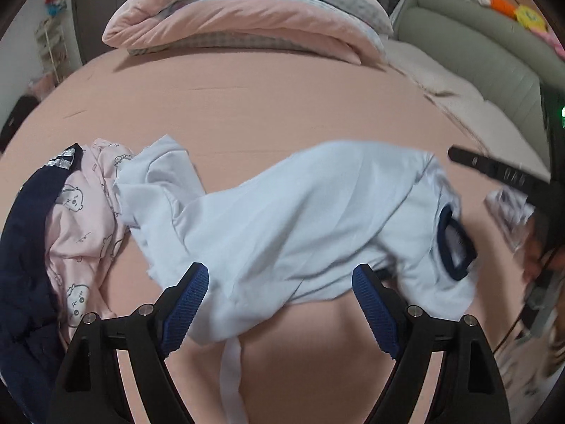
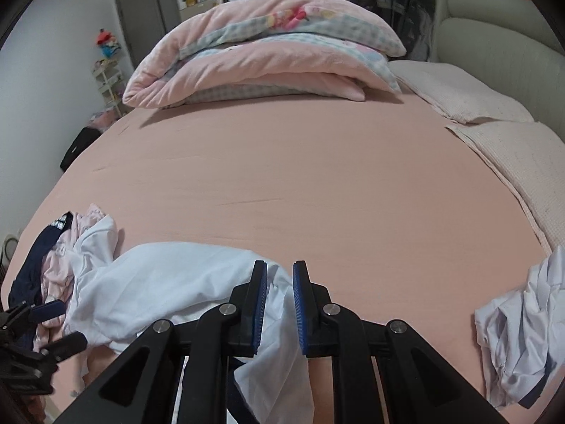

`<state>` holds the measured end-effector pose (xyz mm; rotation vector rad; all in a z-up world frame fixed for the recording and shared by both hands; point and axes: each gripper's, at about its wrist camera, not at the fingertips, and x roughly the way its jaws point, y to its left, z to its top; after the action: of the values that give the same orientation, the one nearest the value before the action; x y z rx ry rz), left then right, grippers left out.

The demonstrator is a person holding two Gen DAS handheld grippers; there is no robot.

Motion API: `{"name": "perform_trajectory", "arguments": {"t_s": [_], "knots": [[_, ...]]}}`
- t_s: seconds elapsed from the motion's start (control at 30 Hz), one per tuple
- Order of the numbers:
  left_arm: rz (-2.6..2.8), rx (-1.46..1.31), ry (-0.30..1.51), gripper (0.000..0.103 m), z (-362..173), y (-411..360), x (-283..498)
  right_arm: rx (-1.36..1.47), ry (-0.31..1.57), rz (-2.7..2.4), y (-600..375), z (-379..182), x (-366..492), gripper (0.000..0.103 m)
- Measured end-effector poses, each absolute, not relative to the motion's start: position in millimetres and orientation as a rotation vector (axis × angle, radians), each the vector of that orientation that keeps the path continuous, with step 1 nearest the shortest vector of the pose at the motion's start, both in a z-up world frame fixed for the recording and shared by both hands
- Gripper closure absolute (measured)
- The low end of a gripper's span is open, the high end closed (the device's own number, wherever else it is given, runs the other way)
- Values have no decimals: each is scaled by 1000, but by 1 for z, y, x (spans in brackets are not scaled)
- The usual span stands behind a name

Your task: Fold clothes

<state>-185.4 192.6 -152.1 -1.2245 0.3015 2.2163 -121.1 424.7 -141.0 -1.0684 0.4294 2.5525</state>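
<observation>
Right now the left gripper point(image 1: 279, 304) hangs spread wide over the white T-shirt point(image 1: 310, 219), clamping nothing, while the right gripper point(image 2: 280, 304) pinches that shirt's fabric between nearly closed blue pads. Stretched across the pink bedsheet point(image 2: 317, 176), the shirt touches a pink printed garment point(image 1: 84, 226) and a navy garment point(image 1: 24, 254).

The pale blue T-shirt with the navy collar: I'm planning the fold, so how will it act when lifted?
The pale blue T-shirt is likely floppy: it lies creased on the pink bedsheet. Probably light: fabric droops between the right gripper's near-closed fingers. The open left gripper holds nothing.
</observation>
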Motion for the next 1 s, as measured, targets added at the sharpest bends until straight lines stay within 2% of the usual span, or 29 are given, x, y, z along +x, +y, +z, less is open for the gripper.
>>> {"name": "perform_trajectory", "arguments": {"t_s": [0.13, 0.17, 0.23, 0.27, 0.3, 0.43, 0.63, 0.77, 0.8, 0.87, 0.93, 1.0], "knots": [[2215, -1273, 296, 20, -169, 188, -186, -1106, 491, 2602, 422, -143, -122, 89], [2215, -1284, 294, 20, -172, 187, -186, -1118, 532, 2634, 421, -143, -121, 86], [2221, -1280, 341, 20, -176, 189, -183, -1137, 631, 2680, 419, -144, -118, 59], [2236, -1272, 379, 20, -179, 191, -182, -1138, 662, 2688, 418, -145, -116, 42], [2251, -1265, 418, 20, -182, 193, -182, -1131, 679, 2686, 416, -145, -114, 38], [2279, -1277, 529, 20, -191, 198, -182, -1151, 715, 2708, 405, -147, -112, 38], [2286, -1288, 471, 20, -191, 191, -187, -1178, 57, 2741, 350, -147, -121, 38], [2303, -1293, 416, 22, -189, 182, -193, -1222, -164, 2732, 328, -157, -128, 38], [2306, -1295, 400, 25, -189, 180, -195, -1230, -217, 2724, 323, -160, -130, 38], [2282, -1324, 337, 45, -190, 175, -200, -1244, -323, 2705, 314, -165, -133, 38], [2244, -1353, 296, 49, -192, 173, -204, -1250, -411, 2688, 306, -169, -137, 38], [2232, -1341, 333, 54, -192, 176, -203, -1239, -451, 2684, 304, -170, -142, 38]]}}
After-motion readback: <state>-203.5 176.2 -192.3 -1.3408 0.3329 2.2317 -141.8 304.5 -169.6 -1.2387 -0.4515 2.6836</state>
